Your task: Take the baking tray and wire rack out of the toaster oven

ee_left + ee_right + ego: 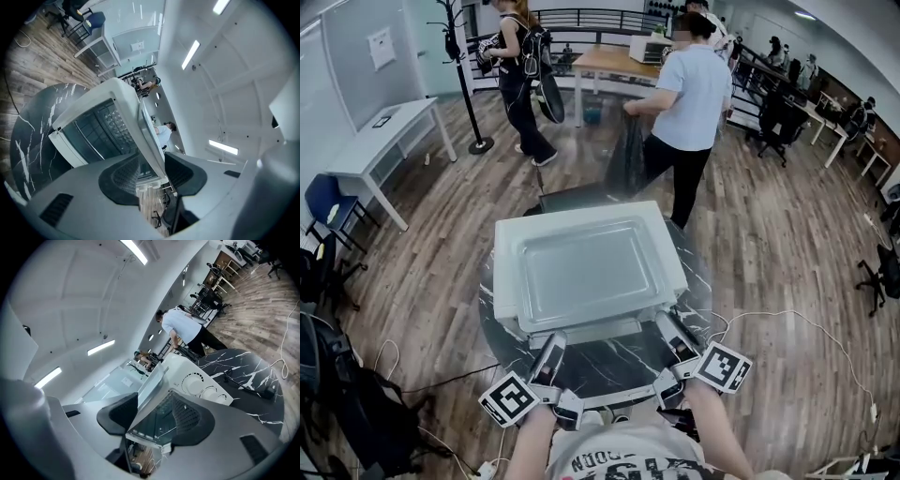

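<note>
Two grippers work at the lower centre of the head view, both against the near edge of the baking tray (581, 272). The tray lies flat on top of the white toaster oven (502, 267), which stands on the round black marble surface (609, 364).

On the left hand-held gripper (551, 345), the jaws are apart and the tray rim runs between them. A sliver of background shows between the rim and one pad. On the right hand-held gripper (673, 330), the jaws are spread wide, with the tray rim between them but not pinched. The head view does not show either jaw gap; each gripper view does.

The oven's glass door (89, 133) appears closed. A grid pattern shows behind the glass in the left gripper view, but whether it is the wire rack cannot be confirmed. The dials (201, 383) appear only in the right gripper view.

A dark item (572, 197) behind the oven is mostly hidden and cannot be identified. The holder's arms are cut off at the bottom edge of the head view.
</note>
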The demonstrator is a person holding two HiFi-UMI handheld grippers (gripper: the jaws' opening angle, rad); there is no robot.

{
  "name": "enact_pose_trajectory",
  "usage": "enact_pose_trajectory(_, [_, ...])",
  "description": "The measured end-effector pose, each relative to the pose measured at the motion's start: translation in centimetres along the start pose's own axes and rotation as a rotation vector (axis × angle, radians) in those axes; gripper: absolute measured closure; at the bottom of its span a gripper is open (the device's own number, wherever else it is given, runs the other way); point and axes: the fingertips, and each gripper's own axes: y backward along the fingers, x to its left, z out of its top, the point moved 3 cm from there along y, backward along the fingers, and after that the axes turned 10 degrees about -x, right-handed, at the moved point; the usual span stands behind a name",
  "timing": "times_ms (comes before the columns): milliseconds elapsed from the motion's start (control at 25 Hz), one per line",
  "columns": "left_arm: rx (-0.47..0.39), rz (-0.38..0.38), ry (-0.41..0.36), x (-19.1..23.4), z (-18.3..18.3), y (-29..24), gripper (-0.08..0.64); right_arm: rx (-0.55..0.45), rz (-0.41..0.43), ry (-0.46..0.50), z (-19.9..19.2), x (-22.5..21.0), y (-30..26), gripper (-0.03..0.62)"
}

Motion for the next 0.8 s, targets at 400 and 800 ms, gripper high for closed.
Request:
enact_pose_trajectory(400, [-0.02,0.011,-0.03,-0.6,-3.4,3.9,0.405,-0.007,0.055,0.013,-0.2,-0.8,4.5,0.391])
enact_pose_trajectory(800, [-0.043,0.093,-0.16,0.3,-7.7,7.9,0.405,-0.006,0.057,-0.023,-1.9,-3.4,8.3,0.391])
